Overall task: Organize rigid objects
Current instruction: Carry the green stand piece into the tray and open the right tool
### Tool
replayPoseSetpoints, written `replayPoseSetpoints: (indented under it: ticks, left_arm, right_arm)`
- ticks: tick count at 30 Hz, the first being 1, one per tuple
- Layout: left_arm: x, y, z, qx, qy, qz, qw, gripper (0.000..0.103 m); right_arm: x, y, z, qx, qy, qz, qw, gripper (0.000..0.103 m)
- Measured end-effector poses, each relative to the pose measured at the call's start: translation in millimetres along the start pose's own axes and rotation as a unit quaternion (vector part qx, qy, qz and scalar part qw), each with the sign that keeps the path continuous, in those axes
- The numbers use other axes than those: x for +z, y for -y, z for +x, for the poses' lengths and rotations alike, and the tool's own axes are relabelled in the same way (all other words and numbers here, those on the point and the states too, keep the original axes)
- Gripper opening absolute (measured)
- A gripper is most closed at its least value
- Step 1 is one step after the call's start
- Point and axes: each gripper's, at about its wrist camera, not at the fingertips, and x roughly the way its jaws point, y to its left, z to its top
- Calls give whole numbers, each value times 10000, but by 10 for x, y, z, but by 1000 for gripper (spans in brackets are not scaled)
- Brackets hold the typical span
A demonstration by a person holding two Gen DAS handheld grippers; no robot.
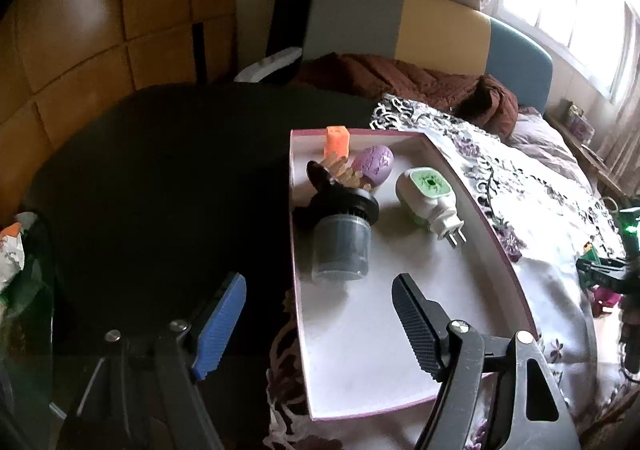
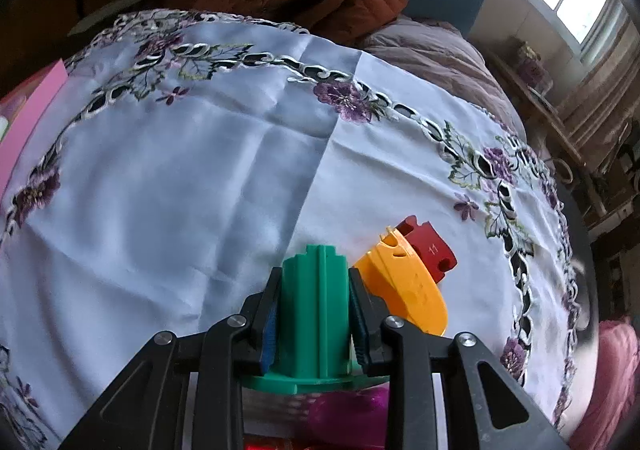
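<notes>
Right wrist view, my right gripper (image 2: 314, 314) pinching green block (image 2: 314, 302), my left gripper (image 1: 320, 326) spread over tray (image 1: 496, 234)

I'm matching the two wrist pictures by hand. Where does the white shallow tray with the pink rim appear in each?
Left wrist: the white tray with the pink rim fills the centre, holding four items, under the open left gripper.
Right wrist: only a pink sliver of it at the left edge.
Shared landmark: the white embroidered tablecloth with purple flowers.

Your green ribbed cone (image 2: 316, 314) stood upright; the yellow shell (image 2: 408, 286) and red block (image 2: 430, 248) lay just right.
</notes>
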Motion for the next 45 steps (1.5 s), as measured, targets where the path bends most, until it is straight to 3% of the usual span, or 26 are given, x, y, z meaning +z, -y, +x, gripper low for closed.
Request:
replayPoseSetpoints:
  ticks: [4, 8, 16, 21, 28, 33, 39, 45]
  left_arm:
    - [-10, -38, -31, -26, 6, 26, 10000, 76]
    - [-14, -79, -96, 35, 148, 41, 9999, 77]
    - [-37, -163, -101, -13, 140, -101, 9999, 77]
    - [-80, -214, -89, -9, 91, -156, 9998, 77]
    - [-135, -326, -52, -3, 32, -327, 9995, 77]
    - [-140, -349, -44, -21, 16, -351, 9994, 77]
    - [-156, -381, -20, -18, -36, -379, 9993, 77]
    - [-166, -427, -21, 19, -57, -412, 9991, 77]
  right_arm:
    - [42, 32, -37, 63, -84, 167, 9998, 29]
    - [149, -45, -359, 168, 388, 266, 9988, 29]
    - [387, -911, -1031, 1271, 1158, -307, 9846, 29]
    - [414, -1468, -1214, 2048, 1154, -570, 9703, 29]
    - [370, -2151, -1303, 2953, 676, -931, 9485, 29]
    - [353, -2547, -1228, 3037, 402, -1141, 9450, 29]
    - [548, -2843, -951, 2766, 263, -956, 9559, 29]
    - [601, -3019, -767, 2691, 75, -966, 9582, 36]
